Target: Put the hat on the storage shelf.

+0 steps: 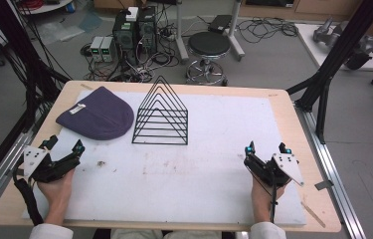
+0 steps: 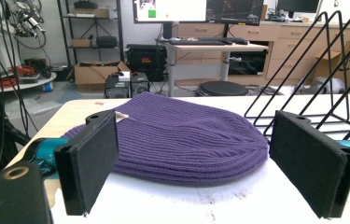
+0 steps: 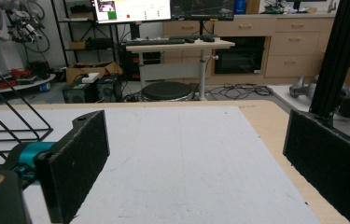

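High view first: purple knitted beanie hat (image 1: 96,119) lying flat on the far left part of the white-covered wooden surface (image 1: 214,164), just beside the black wire rack of triangular dividers (image 1: 161,112) at its right; cannot tell whether touching. Small white label (image 1: 77,109) visible on the left side of the hat.

Left claw (image 1: 64,147) resting near the left edge, just in front of the hat, jaws standing wide apart and empty. Seen from the left gripper view: hat (image 2: 186,140) directly ahead between the two black pads (image 2: 91,163), not yet touched, wire rack (image 2: 322,65) rising at the far right. Right claw (image 1: 266,148) waiting near the right edge, well apart from the hat and rack, jaws also apart with nothing between them; bare surface (image 3: 186,158) ahead in the right gripper view.

Judged step: very beginning, approach to the hat not started properly. Probably the hat to be picked up, perhaps moved toward the rack. Next move calling for: left claw going forward and low, closing on the near brim. Soft knit likely to fold and sag, so a deep bite needed, maybe help of the right claw.
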`<action>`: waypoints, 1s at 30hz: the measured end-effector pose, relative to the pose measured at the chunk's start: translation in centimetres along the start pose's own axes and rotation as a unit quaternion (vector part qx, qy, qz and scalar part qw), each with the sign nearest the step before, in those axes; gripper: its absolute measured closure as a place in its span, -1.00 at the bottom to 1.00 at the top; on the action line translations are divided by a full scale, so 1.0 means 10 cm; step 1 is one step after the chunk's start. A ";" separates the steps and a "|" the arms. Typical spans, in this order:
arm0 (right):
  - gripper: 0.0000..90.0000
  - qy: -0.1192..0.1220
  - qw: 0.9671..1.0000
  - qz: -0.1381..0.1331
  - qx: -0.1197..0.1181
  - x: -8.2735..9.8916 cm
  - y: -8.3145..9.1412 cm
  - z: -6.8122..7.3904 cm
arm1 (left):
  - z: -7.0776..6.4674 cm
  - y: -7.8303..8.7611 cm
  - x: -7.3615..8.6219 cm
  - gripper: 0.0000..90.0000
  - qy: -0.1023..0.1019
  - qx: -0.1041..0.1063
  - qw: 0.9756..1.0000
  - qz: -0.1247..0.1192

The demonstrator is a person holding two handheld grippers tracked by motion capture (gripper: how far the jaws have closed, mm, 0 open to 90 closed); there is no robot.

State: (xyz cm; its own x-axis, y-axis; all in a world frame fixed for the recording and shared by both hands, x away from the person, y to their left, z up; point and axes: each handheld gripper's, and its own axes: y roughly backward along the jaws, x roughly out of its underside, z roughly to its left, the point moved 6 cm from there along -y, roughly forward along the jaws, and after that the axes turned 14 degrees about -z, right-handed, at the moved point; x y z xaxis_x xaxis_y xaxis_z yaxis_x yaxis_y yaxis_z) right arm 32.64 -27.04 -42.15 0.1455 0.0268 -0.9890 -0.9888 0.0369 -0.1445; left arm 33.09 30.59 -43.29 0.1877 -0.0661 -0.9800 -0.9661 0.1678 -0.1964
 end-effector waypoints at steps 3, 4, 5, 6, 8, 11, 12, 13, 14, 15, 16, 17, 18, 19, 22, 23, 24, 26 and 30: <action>-0.86 0.000 1.000 0.000 0.000 0.00 0.00 0.00 | 0.00 0.00 0.00 -0.64 -0.001 0.000 1.000 0.000; -0.86 0.001 1.000 0.000 0.000 0.00 0.00 0.00 | 0.00 0.00 0.00 -0.64 0.000 0.001 1.000 0.001; -0.86 0.001 1.000 0.000 0.000 0.00 0.00 0.00 | 0.00 -0.01 0.01 -0.64 0.002 0.002 1.000 0.001; -0.86 0.001 1.000 0.000 0.000 0.00 -0.01 0.00 | 0.00 -0.01 0.01 -0.64 0.004 0.003 1.000 0.003; -0.86 0.001 1.000 0.000 0.000 0.00 0.00 0.00 | 0.00 -0.01 0.02 -0.64 0.005 0.005 1.000 0.005; -0.86 0.001 1.000 0.001 0.000 0.00 0.00 0.00 | -0.01 -0.02 0.02 -0.64 0.003 0.006 1.000 0.004; -0.86 0.000 1.000 0.001 0.000 0.00 0.01 0.00 | -0.01 -0.02 0.02 -0.64 0.003 0.006 1.000 0.004; -0.86 -0.001 1.000 0.001 0.002 0.00 0.01 -0.01 | -0.01 -0.02 0.02 -0.64 0.004 0.007 1.000 0.003; -0.86 -0.001 1.000 0.001 0.002 0.00 0.01 -0.01 | -0.02 -0.03 0.02 -0.64 0.004 0.008 1.000 0.004; -0.86 -0.002 1.000 0.001 0.002 0.00 0.01 -0.01 | -0.02 -0.03 0.02 -0.64 0.004 0.008 1.000 0.004; -0.86 -0.004 1.000 0.003 0.003 0.00 0.01 -0.02 | -0.02 -0.03 0.02 -0.64 0.007 0.010 1.000 0.006; -0.86 -0.004 1.000 0.003 0.002 0.00 0.01 -0.02 | -0.03 -0.03 0.02 -0.64 0.009 0.012 1.000 0.006; -0.86 -0.003 1.000 0.004 0.003 0.00 0.01 -0.02 | -0.03 -0.04 0.02 -0.64 0.009 0.013 1.000 0.005; -0.86 -0.004 1.000 0.005 0.003 0.01 0.01 -0.02 | -0.03 -0.04 0.02 -0.64 0.009 0.013 1.000 0.005; -0.86 -0.002 1.000 0.007 0.005 0.01 0.01 -0.03 | -0.08 -0.07 0.02 -0.64 -0.003 0.024 1.000 0.011; -0.86 -0.002 1.000 0.007 0.003 0.01 0.00 -0.02 | -0.08 -0.07 0.02 -0.64 -0.003 0.024 1.000 0.011; -0.86 -0.003 1.000 0.008 0.003 0.02 0.00 -0.02 | -0.10 -0.11 0.02 -0.64 -0.009 0.035 0.999 0.021; -0.86 0.003 1.000 0.007 -0.001 0.02 -0.01 -0.02 | -0.11 -0.13 0.02 -0.64 -0.017 0.038 0.999 0.024; -0.86 -0.003 1.000 0.009 -0.001 0.02 0.00 -0.02 | -0.16 -0.21 -0.08 -0.63 -0.029 0.047 0.998 0.023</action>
State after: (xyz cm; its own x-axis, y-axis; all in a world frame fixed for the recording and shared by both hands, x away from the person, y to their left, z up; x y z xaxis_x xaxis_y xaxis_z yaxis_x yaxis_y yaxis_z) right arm 32.70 -27.22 -42.32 0.1279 0.0338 -0.9912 -0.9913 0.0343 -0.1268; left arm 34.66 28.75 -42.07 0.1551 -0.0003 -0.9879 -0.9536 0.2611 -0.1498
